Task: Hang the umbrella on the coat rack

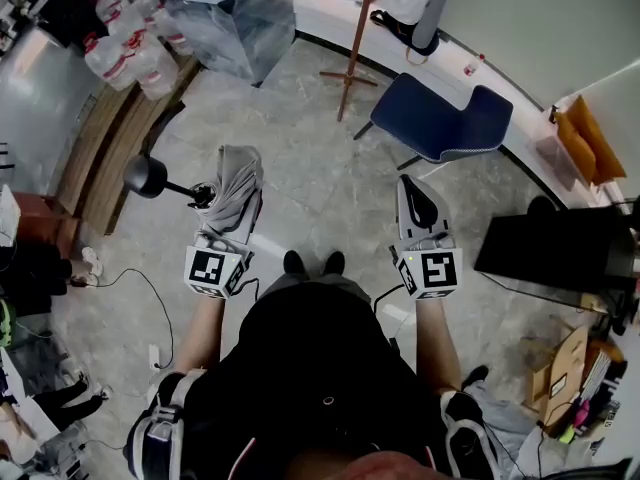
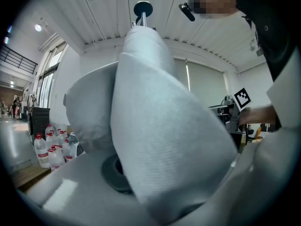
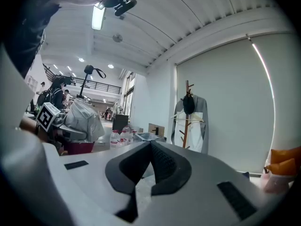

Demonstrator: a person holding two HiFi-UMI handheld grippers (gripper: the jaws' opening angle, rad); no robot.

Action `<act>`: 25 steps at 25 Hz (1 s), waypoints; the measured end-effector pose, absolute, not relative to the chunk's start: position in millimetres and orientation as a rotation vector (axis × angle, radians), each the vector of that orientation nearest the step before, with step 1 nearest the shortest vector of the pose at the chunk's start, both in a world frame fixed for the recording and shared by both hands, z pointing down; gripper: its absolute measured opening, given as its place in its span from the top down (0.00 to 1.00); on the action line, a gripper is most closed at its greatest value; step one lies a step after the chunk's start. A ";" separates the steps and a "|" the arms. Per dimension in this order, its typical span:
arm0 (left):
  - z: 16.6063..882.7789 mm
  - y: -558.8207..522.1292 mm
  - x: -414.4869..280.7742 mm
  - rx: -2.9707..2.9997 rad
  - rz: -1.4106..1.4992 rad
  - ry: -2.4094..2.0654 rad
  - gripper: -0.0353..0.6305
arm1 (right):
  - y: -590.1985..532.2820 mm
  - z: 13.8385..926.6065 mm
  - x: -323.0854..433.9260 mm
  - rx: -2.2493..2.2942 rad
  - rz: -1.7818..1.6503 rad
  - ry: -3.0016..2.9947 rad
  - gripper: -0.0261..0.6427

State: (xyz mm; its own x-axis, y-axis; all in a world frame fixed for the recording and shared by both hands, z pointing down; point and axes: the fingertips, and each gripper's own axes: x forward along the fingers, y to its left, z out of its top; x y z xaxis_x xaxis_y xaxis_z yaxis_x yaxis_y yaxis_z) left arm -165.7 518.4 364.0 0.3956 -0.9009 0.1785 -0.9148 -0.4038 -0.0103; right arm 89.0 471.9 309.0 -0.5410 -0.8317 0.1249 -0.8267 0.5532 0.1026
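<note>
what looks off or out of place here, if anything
Nothing spilled or broken. Only the umbrella in the left gripper looks untidy: its grey cloth is loose and bunched rather than wrapped tight. The coat rack stands upright.

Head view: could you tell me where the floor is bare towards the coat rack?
The floor is bare between the umbrella and the chair, up to the coat rack. Crowded by the bottles upper left and the boxes lower right.
</note>
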 end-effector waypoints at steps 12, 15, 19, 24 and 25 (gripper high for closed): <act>370.8 484.4 -191.3 2.660 0.275 -1.511 0.81 | 450.7 304.8 55.9 1.487 -0.091 -2.610 0.96; 374.7 466.3 -195.2 2.679 0.287 -1.491 0.81 | 437.8 306.1 48.3 1.466 -0.109 -2.610 0.96; 375.0 430.8 -191.4 2.673 0.270 -1.480 0.81 | 405.0 306.6 42.3 1.440 -0.136 -2.613 0.96; 378.0 372.3 -175.5 2.663 0.269 -1.509 0.81 | 340.6 314.5 51.9 1.441 -0.122 -2.653 0.96; 377.6 358.9 -172.0 2.661 0.266 -1.522 0.81 | 325.4 315.0 55.8 1.448 -0.119 -2.662 0.96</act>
